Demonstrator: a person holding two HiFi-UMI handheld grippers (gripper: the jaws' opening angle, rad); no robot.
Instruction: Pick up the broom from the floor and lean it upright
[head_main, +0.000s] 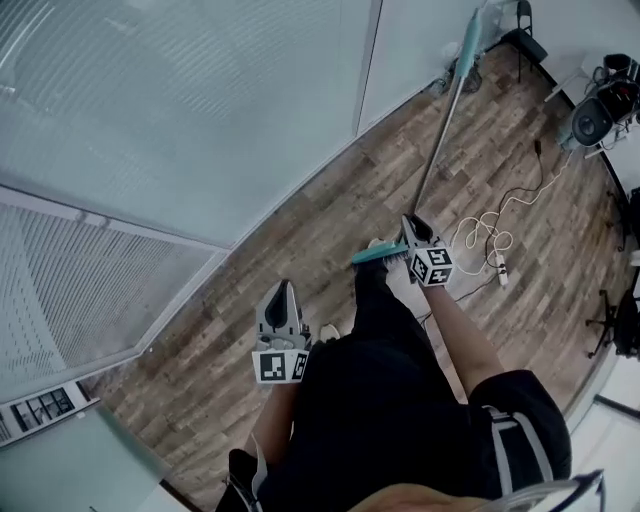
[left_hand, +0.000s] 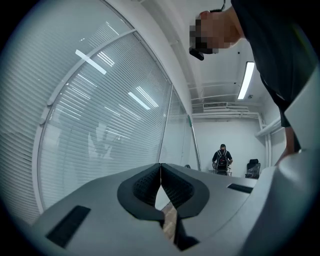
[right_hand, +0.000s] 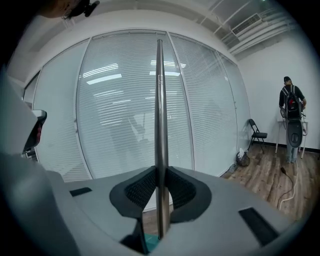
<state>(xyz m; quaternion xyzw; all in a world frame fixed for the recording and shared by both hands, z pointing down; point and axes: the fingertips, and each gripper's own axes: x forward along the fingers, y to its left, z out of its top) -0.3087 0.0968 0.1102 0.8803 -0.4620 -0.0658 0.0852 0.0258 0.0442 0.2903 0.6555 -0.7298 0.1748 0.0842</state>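
The broom has a silver metal handle with a teal grip at its far end and a teal head close to my legs. My right gripper is shut on the handle just above the head, and the broom hangs off the wood floor. In the right gripper view the handle runs straight up between the black pads, in front of the glass wall. My left gripper is lower left, apart from the broom. Its jaws are shut with nothing between them.
A glass wall with blinds runs along the left. A white cable and power strip lie on the floor to the right. Black equipment stands far right. A folding chair and a person with a backpack are at the far end.
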